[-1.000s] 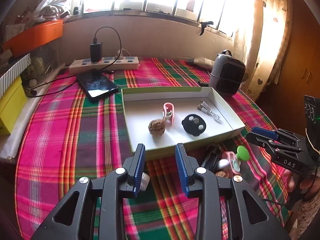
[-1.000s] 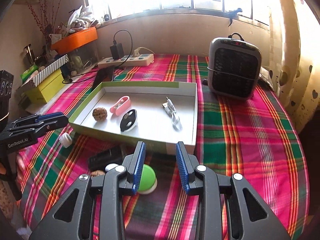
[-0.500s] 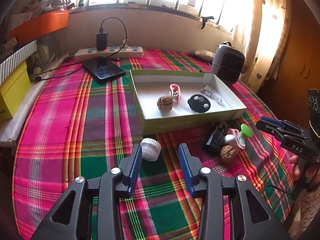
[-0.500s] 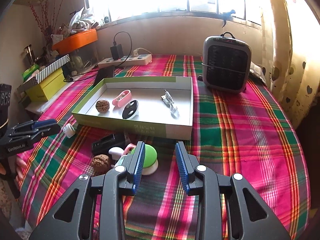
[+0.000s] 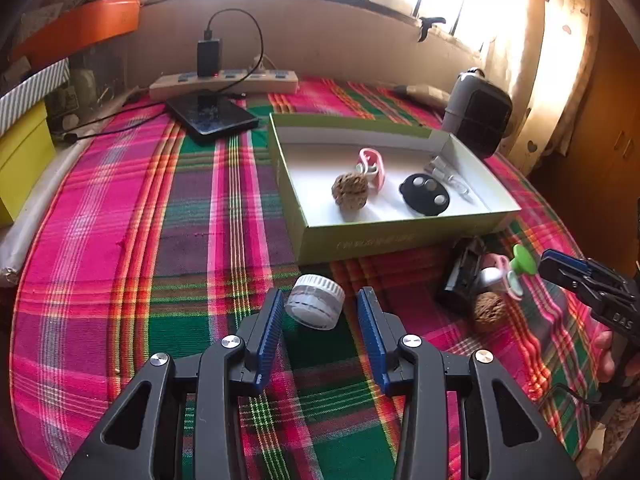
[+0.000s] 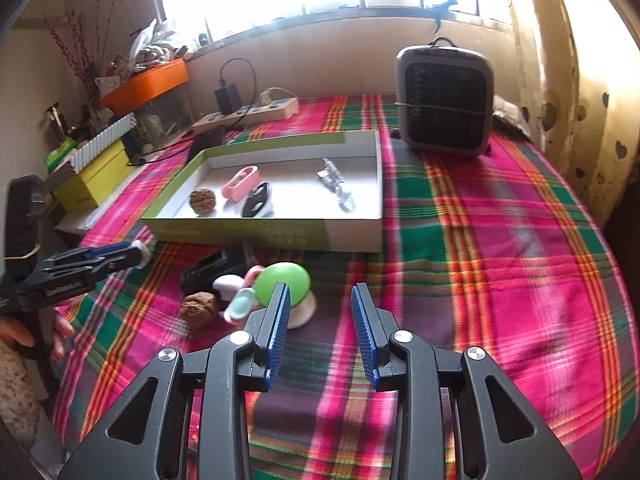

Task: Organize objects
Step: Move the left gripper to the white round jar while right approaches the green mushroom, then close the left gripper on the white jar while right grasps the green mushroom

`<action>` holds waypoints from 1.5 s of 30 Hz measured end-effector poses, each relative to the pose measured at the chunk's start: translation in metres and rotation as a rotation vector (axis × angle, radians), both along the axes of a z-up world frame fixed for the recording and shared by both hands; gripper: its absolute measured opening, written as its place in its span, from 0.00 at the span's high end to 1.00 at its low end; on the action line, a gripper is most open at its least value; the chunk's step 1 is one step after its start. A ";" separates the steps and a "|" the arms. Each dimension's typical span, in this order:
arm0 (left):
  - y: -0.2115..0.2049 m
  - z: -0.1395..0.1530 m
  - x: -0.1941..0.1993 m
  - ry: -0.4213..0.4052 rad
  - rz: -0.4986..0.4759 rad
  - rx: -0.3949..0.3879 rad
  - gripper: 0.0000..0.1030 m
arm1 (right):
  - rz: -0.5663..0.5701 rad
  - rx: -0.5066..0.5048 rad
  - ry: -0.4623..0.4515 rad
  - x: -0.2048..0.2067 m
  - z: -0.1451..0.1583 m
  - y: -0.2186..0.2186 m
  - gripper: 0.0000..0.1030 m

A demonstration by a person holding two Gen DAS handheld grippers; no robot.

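Left gripper (image 5: 320,312) pointed down at the plaid-covered bench (image 5: 120,240). Its jaws had just been opening and stood wide apart; the small white jar (image 5: 315,301) lay tilted on the cloth between the 2 blue pads, with a gap visible on each side, so nothing was gripped.

Beyond the left gripper and slightly to its right sat the open green-walled box (image 5: 400,236). Inside it: 1 walnut (image 5: 351,191), a pink clip (image 5: 373,163) touching it, a black oval piece (image 5: 425,195) and a small metal item (image 5: 448,174) towards the right wall.

To the right of the left gripper, just outside the box's near wall, lay a loose cluster: a black rectangular item (image 5: 460,280), a second walnut (image 5: 489,311), a pink-and-white piece (image 5: 493,270) and a green-topped object (image 5: 524,260).

Right gripper (image 6: 320,320) hovered over bare cloth, jaws moderately apart and empty. The green-topped object was just beyond its left finger, partly hidden by it. The box lay further ahead, and a grey heater (image 6: 444,100) stood ahead to the right.

A power strip (image 5: 224,82) and a phone (image 5: 212,118) lay far ahead and to the left of the left gripper.
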State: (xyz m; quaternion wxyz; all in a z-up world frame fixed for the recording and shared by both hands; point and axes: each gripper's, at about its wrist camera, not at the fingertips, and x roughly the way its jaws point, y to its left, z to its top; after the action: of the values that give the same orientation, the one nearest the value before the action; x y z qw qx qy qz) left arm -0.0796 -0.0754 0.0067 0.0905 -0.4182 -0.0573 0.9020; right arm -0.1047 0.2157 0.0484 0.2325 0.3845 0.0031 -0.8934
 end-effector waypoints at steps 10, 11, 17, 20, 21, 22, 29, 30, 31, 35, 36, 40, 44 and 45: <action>0.003 -0.002 -0.005 0.000 -0.005 0.000 0.64 | 0.025 -0.006 -0.019 -0.008 -0.005 -0.014 0.67; 0.003 -0.002 -0.006 -0.001 -0.006 0.000 0.64 | 0.028 -0.002 -0.020 -0.009 -0.005 -0.015 0.66; 0.002 -0.002 -0.006 -0.001 -0.006 0.000 0.64 | 0.022 0.017 -0.011 -0.011 -0.007 -0.019 0.39; 0.002 -0.002 -0.007 -0.001 -0.006 0.001 0.64 | 0.011 0.034 -0.012 -0.014 -0.007 -0.019 0.39; 0.002 -0.002 -0.007 -0.001 -0.006 0.003 0.64 | 0.011 0.040 -0.011 -0.014 -0.007 -0.020 0.39; 0.002 -0.002 -0.007 -0.001 -0.006 0.001 0.64 | 0.013 0.048 -0.005 -0.013 -0.007 -0.020 0.39; 0.002 -0.002 -0.007 -0.001 -0.005 0.001 0.64 | -0.022 0.043 -0.031 -0.019 -0.011 -0.012 0.39; 0.002 -0.002 -0.007 -0.001 -0.005 0.000 0.64 | -0.023 0.037 -0.032 -0.019 -0.011 -0.011 0.39; 0.002 -0.002 -0.007 -0.001 -0.005 -0.002 0.64 | -0.024 0.039 -0.028 -0.018 -0.010 -0.010 0.39; 0.001 -0.002 -0.006 -0.001 -0.005 0.001 0.64 | -0.010 0.051 -0.005 -0.016 -0.008 -0.010 0.46; 0.001 -0.002 -0.007 -0.001 -0.005 0.002 0.64 | -0.009 0.060 0.000 -0.016 -0.007 -0.011 0.54; 0.002 -0.002 -0.007 -0.001 -0.005 0.005 0.64 | -0.007 0.104 0.000 -0.016 -0.010 -0.013 0.59; 0.002 -0.002 -0.007 -0.001 -0.005 0.003 0.64 | -0.008 0.098 -0.007 -0.020 -0.012 -0.013 0.59; 0.002 -0.002 -0.007 -0.001 -0.005 0.005 0.64 | -0.007 0.096 -0.013 -0.022 -0.013 -0.013 0.59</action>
State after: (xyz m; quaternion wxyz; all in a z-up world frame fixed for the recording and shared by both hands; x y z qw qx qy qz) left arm -0.0870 -0.0737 0.0047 0.0937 -0.4186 -0.0583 0.9015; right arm -0.1267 0.2023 0.0357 0.2106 0.4010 0.0432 -0.8905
